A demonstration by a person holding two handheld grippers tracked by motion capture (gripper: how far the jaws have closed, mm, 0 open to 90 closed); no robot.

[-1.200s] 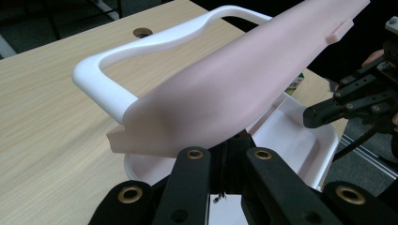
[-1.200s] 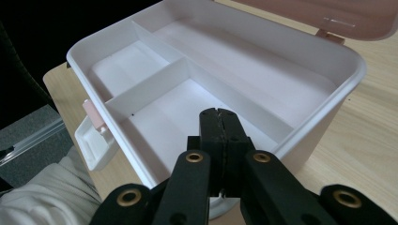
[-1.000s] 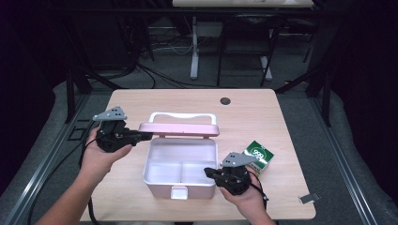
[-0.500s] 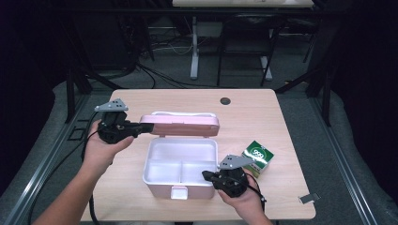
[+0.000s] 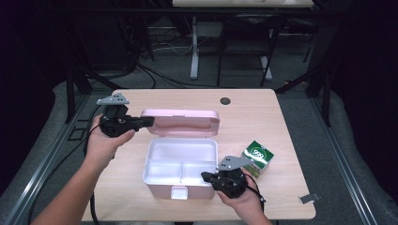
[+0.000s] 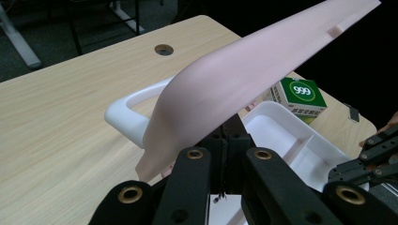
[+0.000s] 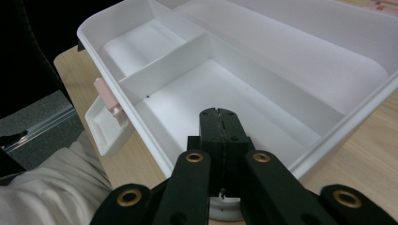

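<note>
A pink box with a white inside (image 5: pixel 180 161) stands open mid-table, with a divider across its floor. Its pink lid (image 5: pixel 180 122) stands raised at the back. My left gripper (image 5: pixel 149 122) is shut, its tips against the lid's left end. In the left gripper view the lid (image 6: pixel 244 75) lies over the shut left gripper (image 6: pixel 230 136), and the white handle (image 6: pixel 126 117) shows beyond it. My right gripper (image 5: pixel 205 176) is shut at the box's front right rim. In the right gripper view the right gripper (image 7: pixel 219 115) reaches over the rim (image 7: pixel 324 145) above a compartment.
A green carton marked 999 (image 5: pixel 257 157) sits just right of the box, also seen as the carton (image 6: pixel 300 96). A round hole (image 5: pixel 225 100) is in the table's far side. A small grey piece (image 5: pixel 309 198) lies near the front right edge. The box's latch (image 5: pixel 178 192) faces the person.
My left gripper has moved a little away from the person, and the lid it touches stands more upright. The right gripper has kept still at the box's rim.
</note>
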